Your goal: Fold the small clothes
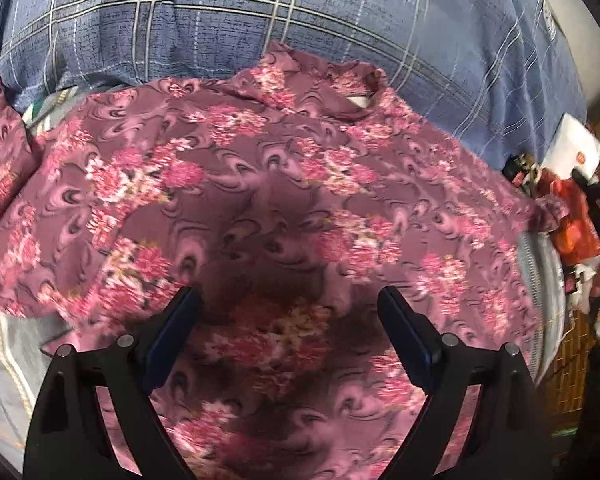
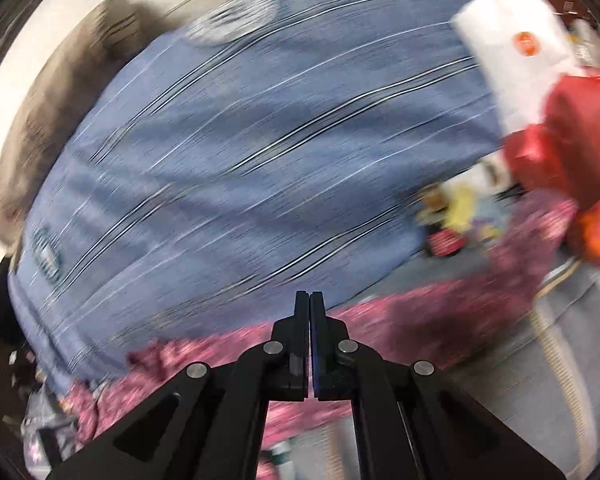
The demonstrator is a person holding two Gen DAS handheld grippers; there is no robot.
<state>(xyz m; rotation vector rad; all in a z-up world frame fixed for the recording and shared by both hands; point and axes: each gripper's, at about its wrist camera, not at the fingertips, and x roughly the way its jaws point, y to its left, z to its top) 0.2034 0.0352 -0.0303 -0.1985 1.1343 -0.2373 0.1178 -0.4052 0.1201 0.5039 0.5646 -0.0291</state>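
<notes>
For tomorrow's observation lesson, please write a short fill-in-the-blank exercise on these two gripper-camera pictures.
1. The left gripper is ____, its fingers spread wide above the cloth.
2. The right gripper is ____, its fingers pressed together.
3. The floral garment is mainly ____ in colour.
4. The checked blanket behind the garment is ____.

Missing words: open; shut; pink; blue
</notes>
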